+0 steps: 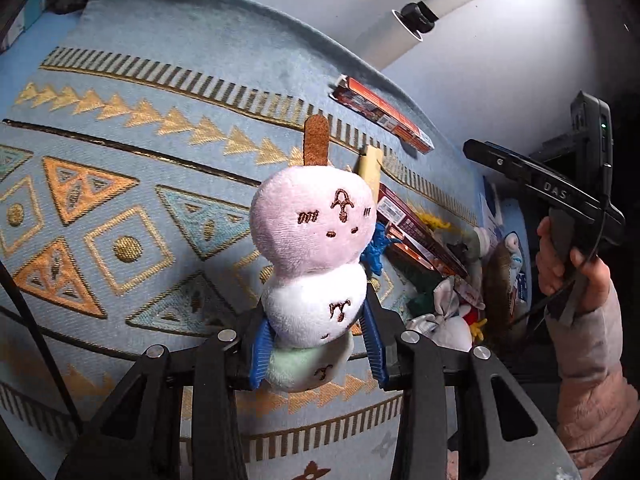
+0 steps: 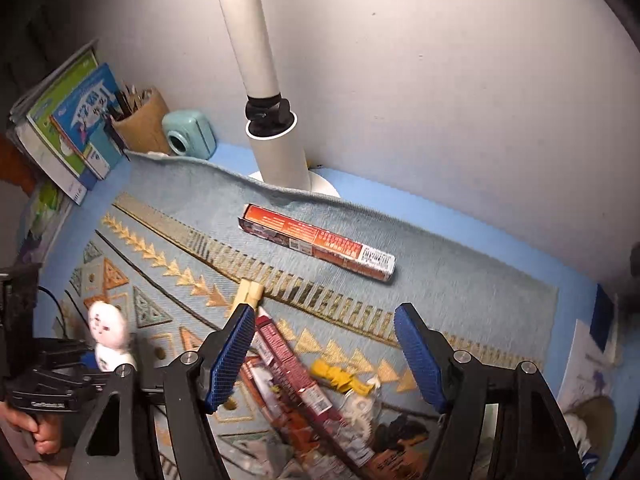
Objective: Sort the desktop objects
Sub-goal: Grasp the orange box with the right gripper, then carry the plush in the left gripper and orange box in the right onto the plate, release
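Left gripper (image 1: 316,344): blue ribbed pads clamped on the white middle ball of a three-ball plush skewer toy (pink, white, pale green, brown felt stick on top) (image 1: 310,264). The toy stands upright at frame centre of the left wrist view, over the light blue woven mat with gold triangle patterns (image 1: 140,140).

Right gripper (image 2: 324,356): jaws wide apart, nothing between the pads. In its own view it hangs over a blurred pile of mixed objects in the lower centre: dark red flat cartons (image 2: 288,376), a yellow plastic toy figure (image 2: 340,376), white and dark bits I can't identify.

A long orange-red cardboard box with barcode (image 2: 316,242) lies alone on the mat, upper centre of the right wrist view, well apart from the pile. A small cream-coloured block (image 2: 250,294) sits just beside the top of the pile.

Upper left of the right wrist view: mint green small device (image 2: 190,136), brown pen holder (image 2: 142,124), leaning books (image 2: 68,120). White lamp post (image 2: 264,80) stands at the mat's far edge.

Right edge of the left wrist view: a hand (image 1: 568,264) on the other gripper's handle.
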A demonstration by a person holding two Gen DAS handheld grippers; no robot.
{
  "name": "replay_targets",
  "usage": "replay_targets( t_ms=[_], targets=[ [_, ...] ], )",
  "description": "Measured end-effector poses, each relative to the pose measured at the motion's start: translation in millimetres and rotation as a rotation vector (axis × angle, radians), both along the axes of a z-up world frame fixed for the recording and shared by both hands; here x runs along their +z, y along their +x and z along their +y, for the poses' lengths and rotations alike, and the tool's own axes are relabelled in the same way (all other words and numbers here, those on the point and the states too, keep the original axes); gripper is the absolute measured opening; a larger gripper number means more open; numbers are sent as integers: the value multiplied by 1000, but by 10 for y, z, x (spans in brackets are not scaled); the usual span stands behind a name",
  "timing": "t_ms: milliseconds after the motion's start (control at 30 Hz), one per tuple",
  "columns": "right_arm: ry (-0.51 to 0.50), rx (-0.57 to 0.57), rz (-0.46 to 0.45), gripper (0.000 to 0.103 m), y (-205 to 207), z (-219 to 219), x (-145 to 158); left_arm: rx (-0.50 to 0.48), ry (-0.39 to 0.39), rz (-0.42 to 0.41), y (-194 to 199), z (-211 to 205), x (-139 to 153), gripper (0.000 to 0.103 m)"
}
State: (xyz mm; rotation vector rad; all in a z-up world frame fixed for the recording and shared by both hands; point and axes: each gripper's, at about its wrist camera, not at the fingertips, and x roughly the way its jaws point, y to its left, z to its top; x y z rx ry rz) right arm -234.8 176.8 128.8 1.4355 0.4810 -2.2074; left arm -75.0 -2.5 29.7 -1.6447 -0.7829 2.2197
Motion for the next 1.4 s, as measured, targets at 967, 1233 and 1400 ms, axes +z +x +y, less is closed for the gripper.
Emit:
replay_targets(
  t_ms=[967,1233,1400],
  targets=[
    [-253,8,-126,17,421,309,32,-64,-1,38,12,81,241,36],
    [-448,-294,-81,17,1560,1038,284,-212,58,73,213,569,546,36],
    [-504,-505,-65,17,2135,1654,306,-356,64,88,264,1157,741,36]
  ],
)
